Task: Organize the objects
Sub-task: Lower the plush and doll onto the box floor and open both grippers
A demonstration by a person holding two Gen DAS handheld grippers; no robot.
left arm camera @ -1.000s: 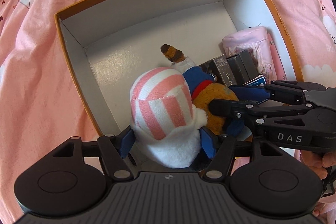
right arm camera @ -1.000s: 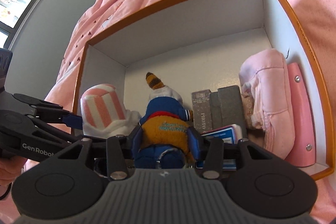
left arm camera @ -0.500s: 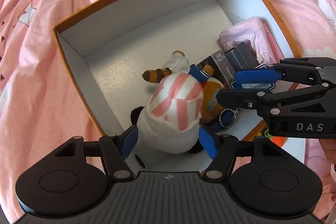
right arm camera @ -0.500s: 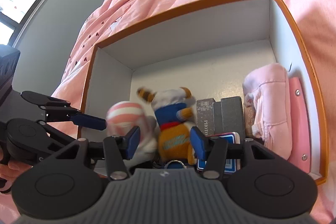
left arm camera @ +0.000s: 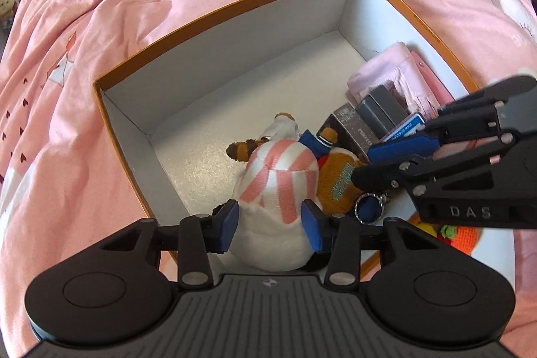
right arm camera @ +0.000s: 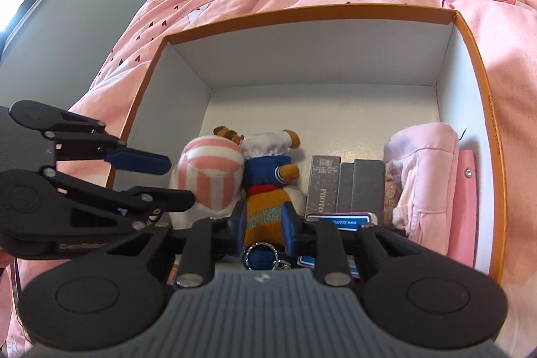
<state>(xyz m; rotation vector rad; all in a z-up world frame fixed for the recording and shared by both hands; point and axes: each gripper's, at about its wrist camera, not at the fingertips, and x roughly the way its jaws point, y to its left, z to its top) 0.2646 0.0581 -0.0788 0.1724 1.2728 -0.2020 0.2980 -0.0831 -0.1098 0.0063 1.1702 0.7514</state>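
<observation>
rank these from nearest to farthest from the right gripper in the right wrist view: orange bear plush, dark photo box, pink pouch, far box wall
1. orange bear plush, between the right gripper pads, which have just been closing on it
2. dark photo box, just right of the bear
3. pink pouch, against the right side
4. far box wall, at the back

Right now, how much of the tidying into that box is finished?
Done: a pink pouch and small grey boxes line one side of the orange-rimmed white box. In hand: left gripper squeezes the pink-striped plush, right gripper the orange bear plush; both jaws just closed. Left: an orange knitted toy outside.
</observation>
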